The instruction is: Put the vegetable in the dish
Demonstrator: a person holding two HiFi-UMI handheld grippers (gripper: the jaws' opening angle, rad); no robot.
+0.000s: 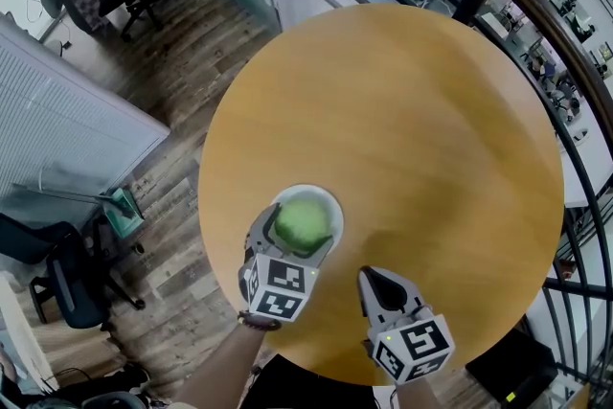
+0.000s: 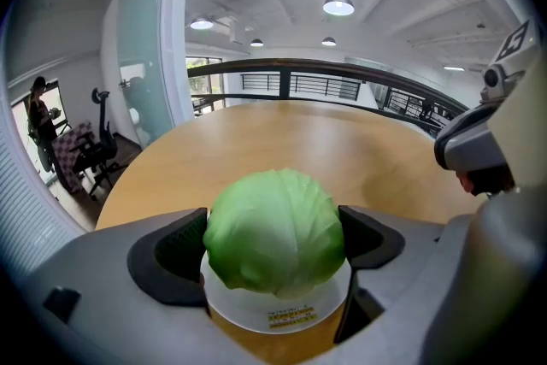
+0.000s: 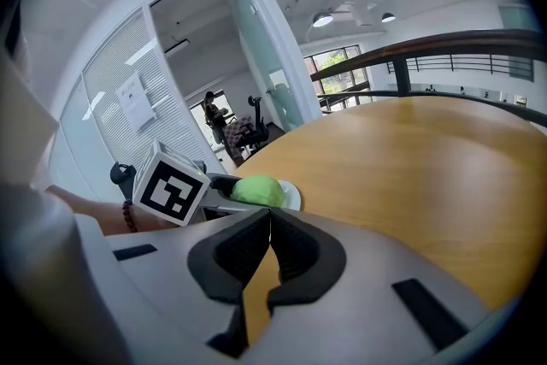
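Note:
A green cabbage rests in a small white dish near the front left edge of the round wooden table. My left gripper is shut on the cabbage, one jaw against each side, with the dish showing just beneath. To its right, my right gripper hovers over the table, shut with nothing in it. In the right gripper view the closed jaws point toward the cabbage and the dish.
The table's front edge lies close under both grippers. A dark railing curves behind the table. Wooden floor and an office chair lie below on the left. A person's arm with a bead bracelet holds the left gripper.

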